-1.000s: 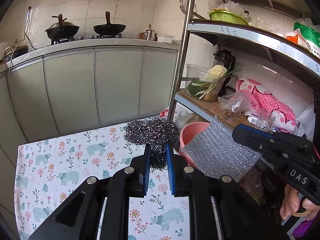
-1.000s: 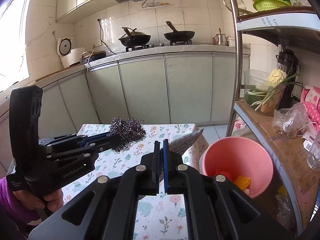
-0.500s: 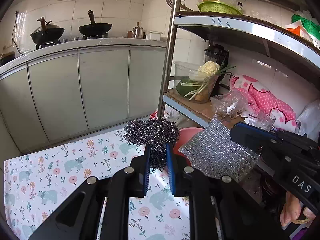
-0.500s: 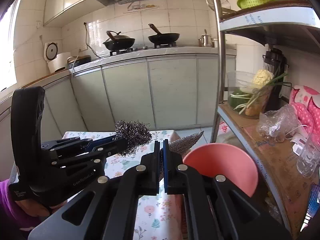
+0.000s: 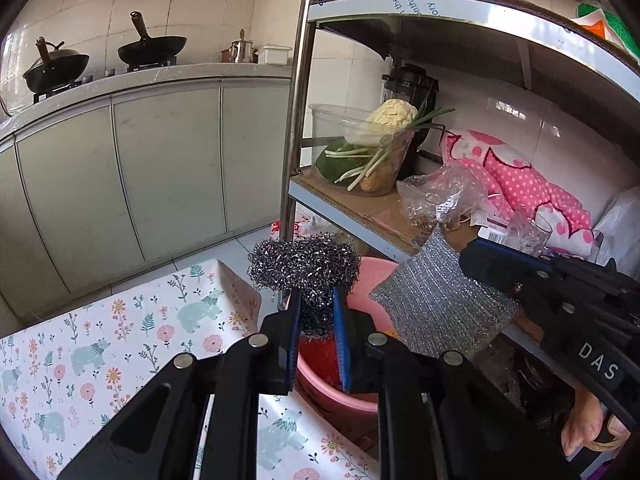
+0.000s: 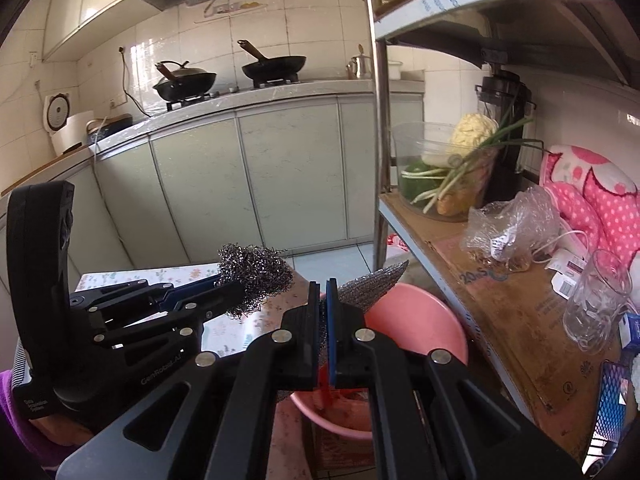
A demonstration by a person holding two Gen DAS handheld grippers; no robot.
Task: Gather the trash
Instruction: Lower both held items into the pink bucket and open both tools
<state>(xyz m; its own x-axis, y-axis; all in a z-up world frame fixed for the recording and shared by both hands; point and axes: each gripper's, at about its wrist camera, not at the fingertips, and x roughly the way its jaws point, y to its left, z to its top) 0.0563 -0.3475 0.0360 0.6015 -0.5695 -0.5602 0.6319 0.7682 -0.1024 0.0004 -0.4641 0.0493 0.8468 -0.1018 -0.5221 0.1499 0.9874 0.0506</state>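
Note:
My left gripper [image 5: 316, 304] is shut on a dark steel-wool scourer [image 5: 304, 264], held up over the near rim of a pink bucket [image 5: 372, 280]. The same scourer [image 6: 256, 276] shows in the right wrist view, left of centre. My right gripper [image 6: 322, 300] is shut on a flat silver scouring pad [image 6: 372, 284], which sticks out over the pink bucket [image 6: 420, 320]. In the left wrist view that silver pad [image 5: 436, 304] hangs to the right of the scourer, above the bucket. Red and yellow scraps lie inside the bucket.
A table with a floral cloth [image 5: 100, 344] ends just left of the bucket. A metal shelf rack with its post [image 5: 296, 120] stands close on the right, holding a vegetable container [image 5: 368, 148], plastic bags, a glass [image 6: 596, 300] and pink cloth. Kitchen cabinets [image 5: 120, 168] stand behind.
Both grippers have carried their scourer and pad to the right, off the table and over the pink bucket. The rack has come closer. Both grips are unchanged.

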